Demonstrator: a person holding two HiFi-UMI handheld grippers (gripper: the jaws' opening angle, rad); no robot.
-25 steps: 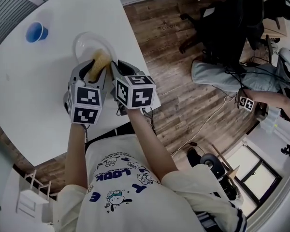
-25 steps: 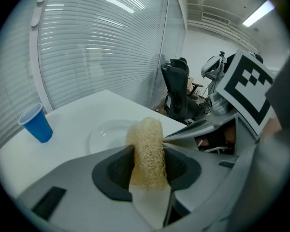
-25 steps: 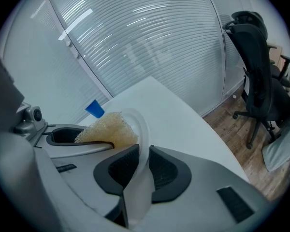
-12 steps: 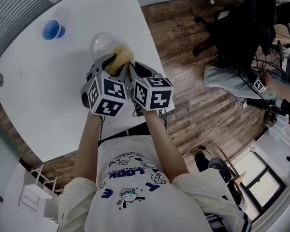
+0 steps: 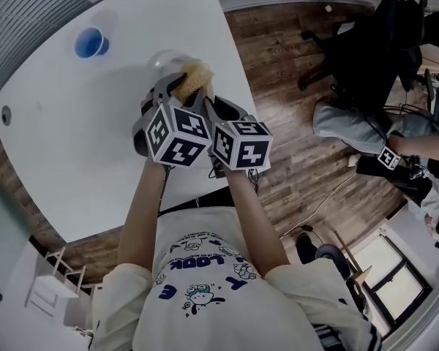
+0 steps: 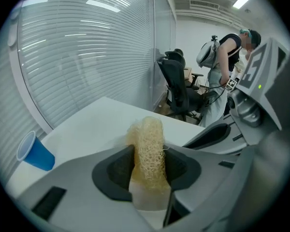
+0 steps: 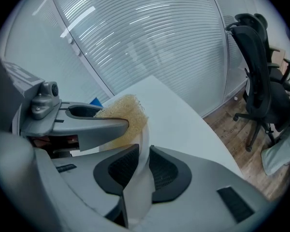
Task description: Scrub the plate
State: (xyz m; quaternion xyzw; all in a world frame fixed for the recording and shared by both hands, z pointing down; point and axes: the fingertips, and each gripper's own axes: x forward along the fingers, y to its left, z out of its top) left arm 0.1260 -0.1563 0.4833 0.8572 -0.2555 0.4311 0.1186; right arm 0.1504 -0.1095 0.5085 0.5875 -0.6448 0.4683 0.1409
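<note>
Tan, netted fibre marks the tool in use. In the head view a tan loofah scrubber [image 5: 194, 75] sits in the upper middle of the frame, against a pale, translucent round plate [image 5: 163, 61] over the white desk [image 5: 73, 137]. A blue plastic cup [image 5: 91, 42] stands well apart at upper left. The left gripper [image 5: 177, 88] and right gripper [image 5: 208, 102] meet at the plate side by side; whether the plate rests on the desk I cannot tell. In the left gripper view the jaws are clamped on the loofah scrubber [image 6: 147, 146], which stands up between the dark pads at lower middle. A pale strip just beneath it is likely the plate's edge, and the cup [image 6: 35, 152] is at the left edge. In the right gripper view the jaws are pinched together on the plate's thin rim [image 7: 144, 140]. The plate is seen edge-on, rising from lower middle, and the scrubber [image 7: 122, 112] is against its left face, with the left gripper's arm [image 7: 87, 123] across the left. Scrubbing looks to be under way. It would go best with the right grip firm and untwisted and the loofah pressed flat, swept in overlapping strokes from centre to rim. The scrubber should stay clear of the right jaws, and the pressure light enough that the plate does not pivot out of the pinch.
</note>
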